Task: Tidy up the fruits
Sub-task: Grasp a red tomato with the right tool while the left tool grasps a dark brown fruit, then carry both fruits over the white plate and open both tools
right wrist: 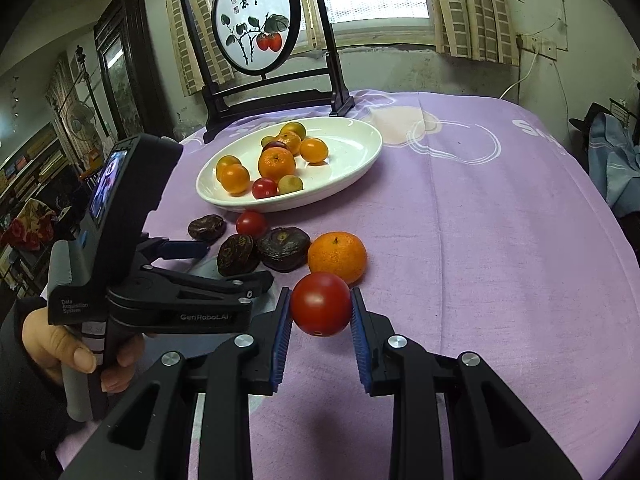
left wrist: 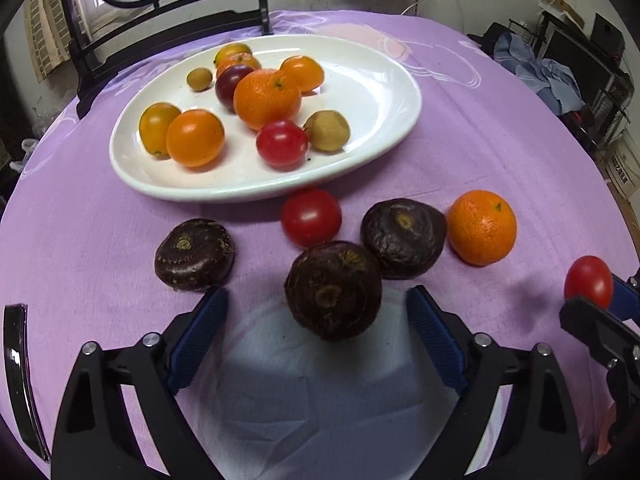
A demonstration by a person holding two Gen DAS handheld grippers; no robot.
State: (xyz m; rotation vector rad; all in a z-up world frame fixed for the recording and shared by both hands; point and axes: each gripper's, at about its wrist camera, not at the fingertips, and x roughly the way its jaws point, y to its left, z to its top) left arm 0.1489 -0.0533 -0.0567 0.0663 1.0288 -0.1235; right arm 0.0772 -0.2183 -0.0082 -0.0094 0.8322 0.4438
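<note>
The right gripper (right wrist: 321, 312) is clamped on a red tomato (right wrist: 320, 304), its blue pads (right wrist: 282, 332) pressed against the fruit's two sides, held above the purple cloth (right wrist: 480, 240). In the left wrist view the same tomato (left wrist: 589, 282) shows at the far right edge, pinched in the right gripper (left wrist: 596, 300). The left gripper (left wrist: 318, 312) has its fingers spread wide apart, and a dark chestnut (left wrist: 333, 290) sits between the fingertips, nearer the right pad (left wrist: 434, 332) but touching neither one. A second chestnut (left wrist: 402, 237) lies just behind it, touching or nearly so, and a third (left wrist: 195, 254) sits apart to the left, just beyond the left pad (left wrist: 200, 332). A loose tomato (left wrist: 311, 217) rests between the chestnuts and the plate (left wrist: 380, 80), close to its near rim. An orange (left wrist: 482, 227) lies on the cloth just right of the second chestnut. The white oval plate holds oranges, small yellow-orange fruits, a red tomato (left wrist: 281, 144), a dark plum (left wrist: 232, 85) and two brownish round fruits. A hand (right wrist: 76, 352) grips the left gripper's handle (right wrist: 132, 280).
</note>
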